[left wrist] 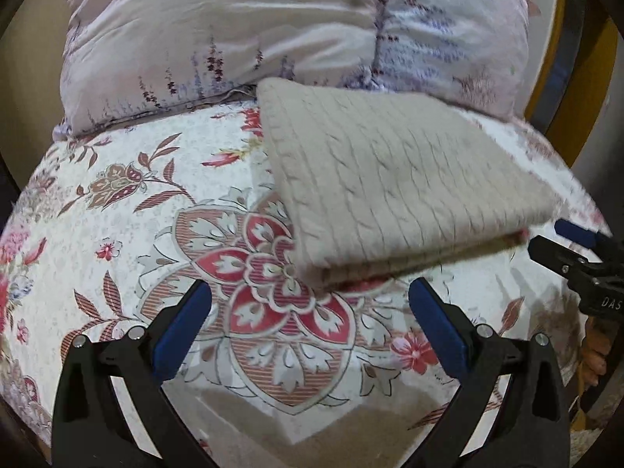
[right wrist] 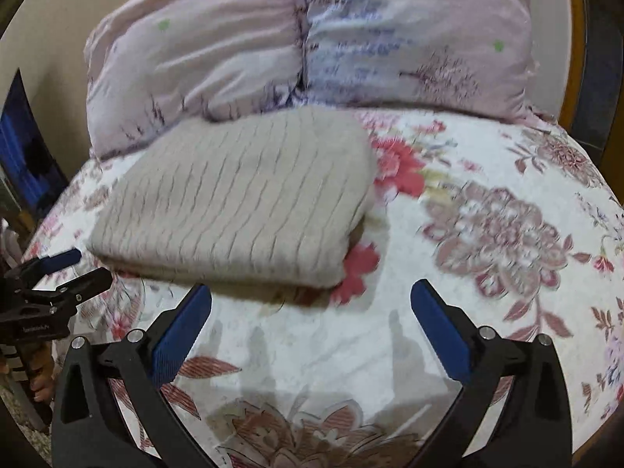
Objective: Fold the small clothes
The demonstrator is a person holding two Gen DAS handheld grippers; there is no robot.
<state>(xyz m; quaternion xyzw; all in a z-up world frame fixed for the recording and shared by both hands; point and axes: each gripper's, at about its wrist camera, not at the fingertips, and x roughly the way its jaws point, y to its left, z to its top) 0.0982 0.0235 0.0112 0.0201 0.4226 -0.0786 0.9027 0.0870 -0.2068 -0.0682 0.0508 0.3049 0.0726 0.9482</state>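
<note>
The beige sweater (left wrist: 397, 179) lay folded flat on the bedsheet (left wrist: 117, 234), so both the left gripper (left wrist: 310, 312) and right gripper (right wrist: 310, 312) hung spread and empty, apparently done.

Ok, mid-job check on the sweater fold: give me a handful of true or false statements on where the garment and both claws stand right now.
1. The beige knit sweater lies folded into a flat rectangle on the floral bedsheet. True.
2. The left claw is shut on the sweater's edge. False: it is open, short of the sweater, holding nothing.
3. The right claw is open and empty. True.
4. The sweater hangs in the air between the two claws. False: it rests on the bedsheet, with no claw touching it.
5. A pillow with a lavender print lies behind the sweater. True.
</note>
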